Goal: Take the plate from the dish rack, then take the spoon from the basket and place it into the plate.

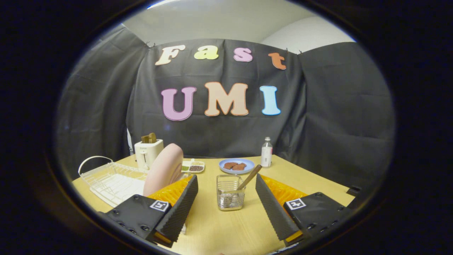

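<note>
Gripper fingers wide apart, holding nothing. Pink plate upright in dish rack, beyond one finger. Spoon in basket just ahead, between fingers. Step 1 not begun, I judge; next: swing to plate rim.

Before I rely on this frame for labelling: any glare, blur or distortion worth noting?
Gripper view: strong fisheye bending toward the rim; wooden table evenly lit, with soft shadows under the basket; small glints on its wire; pink plate, spoon and open gripper look sharp.
</note>
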The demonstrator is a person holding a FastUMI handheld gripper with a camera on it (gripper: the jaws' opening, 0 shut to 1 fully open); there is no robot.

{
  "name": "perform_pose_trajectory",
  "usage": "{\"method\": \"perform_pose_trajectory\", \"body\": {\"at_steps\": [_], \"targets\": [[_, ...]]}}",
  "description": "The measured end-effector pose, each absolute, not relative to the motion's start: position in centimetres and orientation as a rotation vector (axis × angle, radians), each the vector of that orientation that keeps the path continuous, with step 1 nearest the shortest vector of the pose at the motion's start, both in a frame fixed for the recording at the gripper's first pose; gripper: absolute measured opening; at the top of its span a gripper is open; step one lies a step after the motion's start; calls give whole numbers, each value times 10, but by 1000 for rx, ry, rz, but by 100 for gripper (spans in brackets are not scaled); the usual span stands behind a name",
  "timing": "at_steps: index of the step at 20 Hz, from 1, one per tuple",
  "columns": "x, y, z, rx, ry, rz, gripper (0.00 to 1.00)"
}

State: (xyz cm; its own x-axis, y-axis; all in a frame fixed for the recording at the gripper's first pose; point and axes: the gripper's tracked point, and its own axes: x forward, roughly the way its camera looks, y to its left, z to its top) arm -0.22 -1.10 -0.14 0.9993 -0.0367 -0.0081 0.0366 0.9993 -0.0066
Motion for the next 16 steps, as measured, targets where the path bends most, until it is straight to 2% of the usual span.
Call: {"method": "perform_pose_trajectory", "body": {"at_steps": [11, 16], "targets": [[-7, -17, 10, 13, -3, -61, 100], [-12, 4, 50, -14, -38, -91, 100]]}}
